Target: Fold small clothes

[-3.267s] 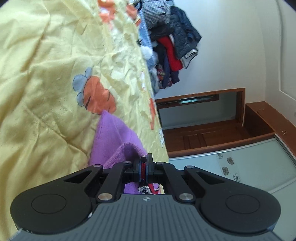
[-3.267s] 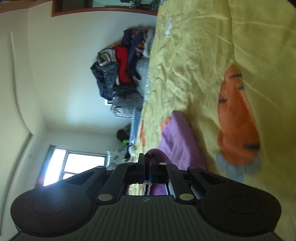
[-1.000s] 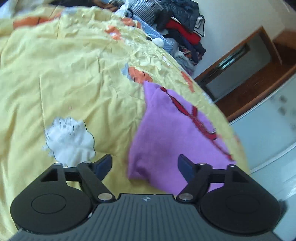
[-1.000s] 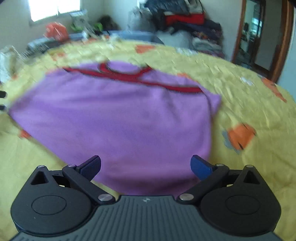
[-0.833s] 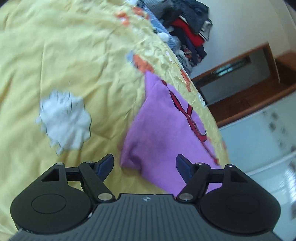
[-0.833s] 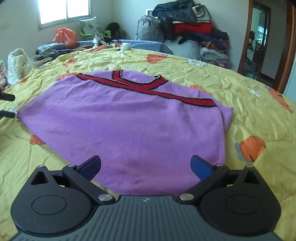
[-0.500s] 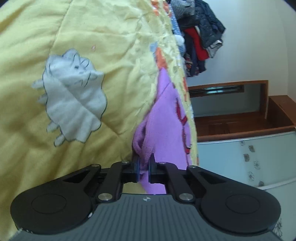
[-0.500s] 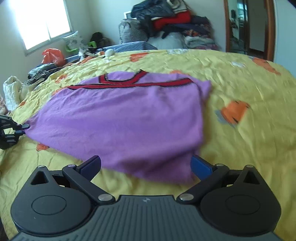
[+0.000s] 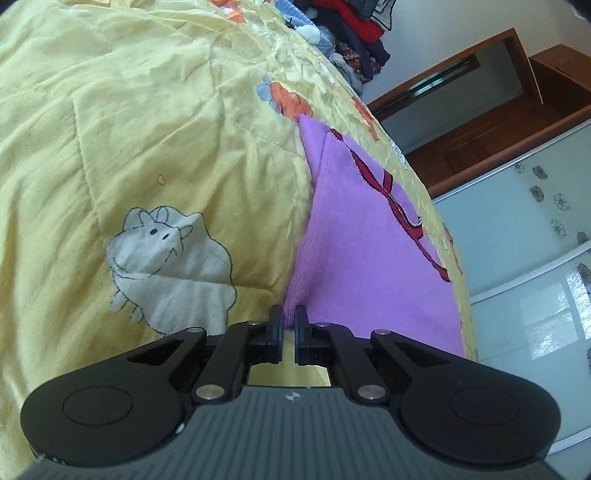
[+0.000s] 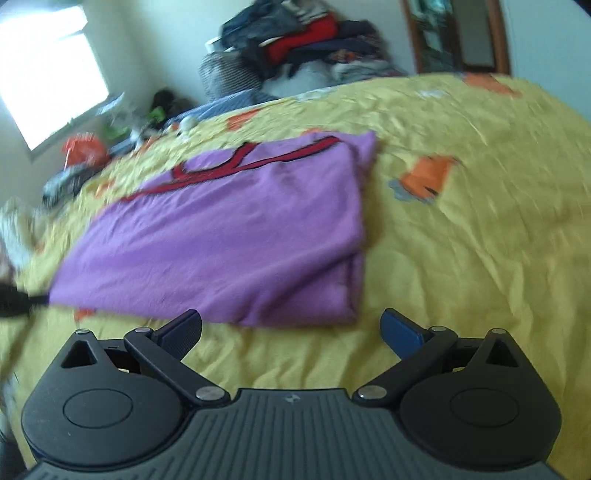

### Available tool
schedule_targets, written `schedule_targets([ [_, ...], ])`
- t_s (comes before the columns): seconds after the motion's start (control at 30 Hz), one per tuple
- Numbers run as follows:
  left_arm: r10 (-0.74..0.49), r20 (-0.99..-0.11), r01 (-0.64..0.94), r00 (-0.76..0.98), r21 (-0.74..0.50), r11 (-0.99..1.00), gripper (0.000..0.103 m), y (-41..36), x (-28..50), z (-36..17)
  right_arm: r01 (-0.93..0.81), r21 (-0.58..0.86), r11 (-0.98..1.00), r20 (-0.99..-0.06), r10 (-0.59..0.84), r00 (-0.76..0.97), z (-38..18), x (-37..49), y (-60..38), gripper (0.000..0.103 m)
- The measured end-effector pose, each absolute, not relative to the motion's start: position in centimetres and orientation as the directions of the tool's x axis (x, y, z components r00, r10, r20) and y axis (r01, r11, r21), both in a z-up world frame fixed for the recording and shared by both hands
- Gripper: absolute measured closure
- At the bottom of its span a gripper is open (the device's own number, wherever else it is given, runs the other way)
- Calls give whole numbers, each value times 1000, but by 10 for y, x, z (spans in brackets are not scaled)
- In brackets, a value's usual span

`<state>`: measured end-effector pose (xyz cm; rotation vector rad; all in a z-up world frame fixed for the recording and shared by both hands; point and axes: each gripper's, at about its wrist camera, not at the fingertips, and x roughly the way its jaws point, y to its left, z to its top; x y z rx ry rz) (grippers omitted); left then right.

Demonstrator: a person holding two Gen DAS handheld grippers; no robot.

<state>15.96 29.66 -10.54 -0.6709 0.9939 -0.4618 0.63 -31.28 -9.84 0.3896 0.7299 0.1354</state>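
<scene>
The right wrist view is blurry, so the pile of clothes [image 10: 295,33] far back looks smeared. The left gripper [image 10: 14,301] is cut off at the left edge, just a dark smudge.

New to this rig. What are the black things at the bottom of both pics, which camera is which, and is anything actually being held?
No robot here: a person carries a two-finger gripper in each hand, and each gripper has a fisheye camera looking forward along its fingers. The black shapes at the bottom of each view are the gripper's own body and finger linkages.

In the left wrist view, the left gripper has just closed its jaws and is pinching a corner of the purple top.

In the right wrist view, the right gripper is open and holds nothing; the near edge of the same purple top, with red trim at the neck, lies just ahead of it.

The top lies spread on a bed with a yellow quilt printed with cartoon animals. A pile of clothes sits at the far side.
</scene>
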Motion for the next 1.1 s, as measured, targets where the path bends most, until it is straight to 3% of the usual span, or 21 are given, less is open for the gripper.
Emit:
schedule_targets([
  [0.13, -643, -598, 58, 479, -710, 702, 97, 297, 160, -107, 48, 593, 804, -518, 335, 787, -109, 11, -336, 0],
  [0.17, -646, -596, 51, 477, -714, 698, 97, 298, 160, -107, 46, 626, 779, -493, 349, 797, -112, 16, -340, 5],
  [0.2, -648, -596, 47, 475, -718, 694, 97, 298, 161, -107, 48, 641, 766, -484, 355, 799, -113, 21, -342, 17],
  [0.23, -649, -596, 43, 473, -720, 693, 97, 299, 162, -108, 63, 662, 747, -488, 366, 793, -115, 27, -345, 92],
  [0.27, -652, -595, 36, 471, -725, 688, 97, 300, 163, -108, 97, 690, 717, -500, 376, 780, -121, 31, -349, 95],
  [0.4, -667, -579, 14, 469, -750, 661, 95, 303, 164, -113, 99, 822, 560, -401, 448, 799, -141, 23, -364, 90],
  [0.53, -668, -575, 7, 473, -755, 655, 95, 303, 164, -114, 130, 834, 537, -405, 435, 805, -136, 7, -370, 53],
  [0.57, -669, -572, 5, 474, -759, 652, 95, 303, 165, -115, 124, 828, 546, -403, 427, 809, -133, 5, -369, 52],
  [0.63, -675, -563, -4, 477, -770, 638, 95, 304, 166, -117, 116, 821, 558, -407, 432, 805, -134, 8, -368, 55],
  [0.67, -679, -558, -10, 477, -775, 631, 95, 305, 167, -118, 113, 812, 573, -412, 424, 807, -134, 9, -367, 64],
  [0.73, -684, -551, -26, 477, -787, 616, 95, 306, 168, -120, 128, 782, 610, -454, 417, 788, -137, 15, -361, 98],
  [0.83, -690, -548, -29, 473, -792, 609, 95, 308, 170, -121, 130, 816, 563, -415, 415, 810, -147, 11, -366, 98],
  [1.1, -687, -553, -19, 472, -785, 619, 97, 309, 164, -117, 17, 952, 306, -143, 396, 907, -147, -20, -388, 98],
])
